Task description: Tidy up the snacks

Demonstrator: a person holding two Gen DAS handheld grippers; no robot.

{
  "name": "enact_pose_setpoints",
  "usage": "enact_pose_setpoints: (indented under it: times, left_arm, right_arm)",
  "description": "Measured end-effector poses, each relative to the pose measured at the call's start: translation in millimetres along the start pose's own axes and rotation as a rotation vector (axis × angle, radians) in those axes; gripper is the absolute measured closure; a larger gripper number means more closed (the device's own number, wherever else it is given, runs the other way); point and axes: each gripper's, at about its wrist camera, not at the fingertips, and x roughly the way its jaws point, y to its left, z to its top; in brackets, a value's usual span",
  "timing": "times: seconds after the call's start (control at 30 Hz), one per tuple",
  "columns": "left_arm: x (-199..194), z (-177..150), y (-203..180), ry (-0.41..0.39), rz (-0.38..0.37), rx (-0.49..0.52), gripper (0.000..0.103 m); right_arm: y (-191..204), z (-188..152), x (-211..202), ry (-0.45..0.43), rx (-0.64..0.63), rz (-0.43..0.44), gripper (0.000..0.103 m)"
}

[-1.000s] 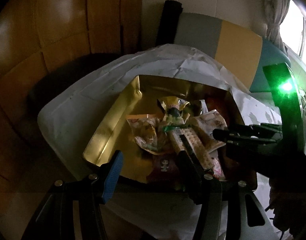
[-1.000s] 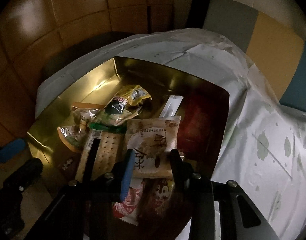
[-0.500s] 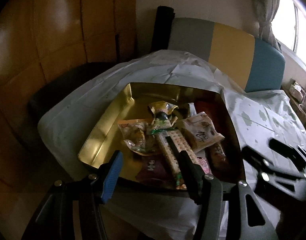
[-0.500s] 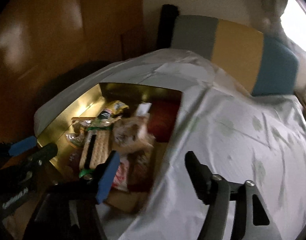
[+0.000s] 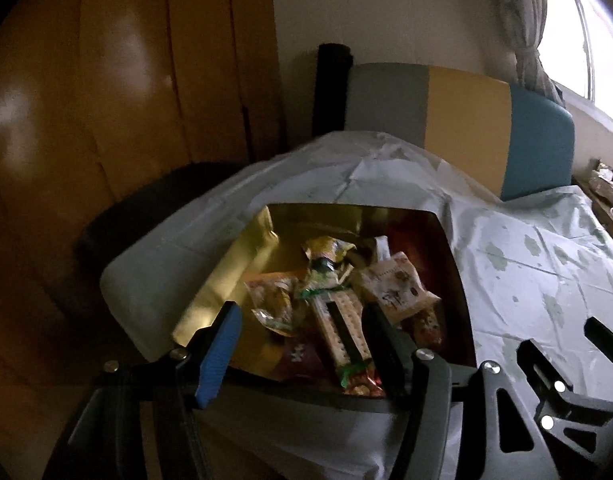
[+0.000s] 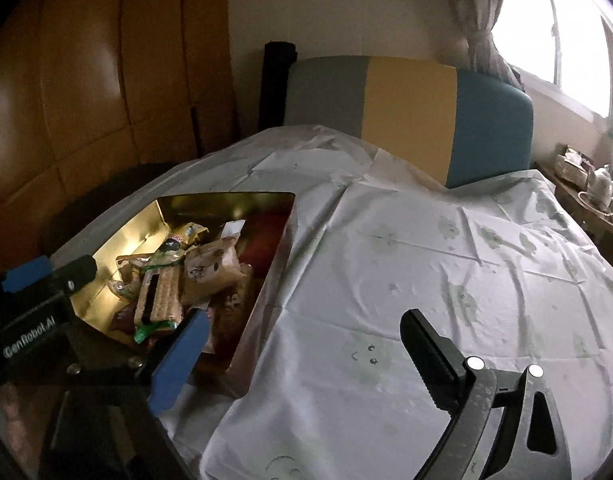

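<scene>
Judging from left to right, the left tool (image 5: pixel 302 344) is seen widening with nothing gripped, hovering at the near edge of the gold tin (image 5: pixel 226 280) where the snacks (image 5: pixel 346 292) are heaped; these crinkly packets are likely light, soft and slippery, the cracker pack (image 5: pixel 340 328) brittle, so a sealed end is best pinched. The right tool (image 6: pixel 302 344) is opening, empty, above the bench's pale cloth (image 6: pixel 446 264), the tin at its ten o'clock. The cloth looks loose and creased, and the dim room is bounded by wood panelling (image 6: pixel 86 80), a striped chair (image 6: pixel 406 112) at twelve and a window (image 6: pixel 566 32) at two.
</scene>
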Motion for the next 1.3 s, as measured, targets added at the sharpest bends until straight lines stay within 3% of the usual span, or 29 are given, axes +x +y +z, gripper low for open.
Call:
enact_pose_setpoints:
  times: [1.3]
  left_arm:
    - [-6, 2, 8, -0.022, -0.001, -0.040, 0.039]
  right_arm:
    - [11, -4, 0, -0.003, -0.038, -0.004, 0.004]
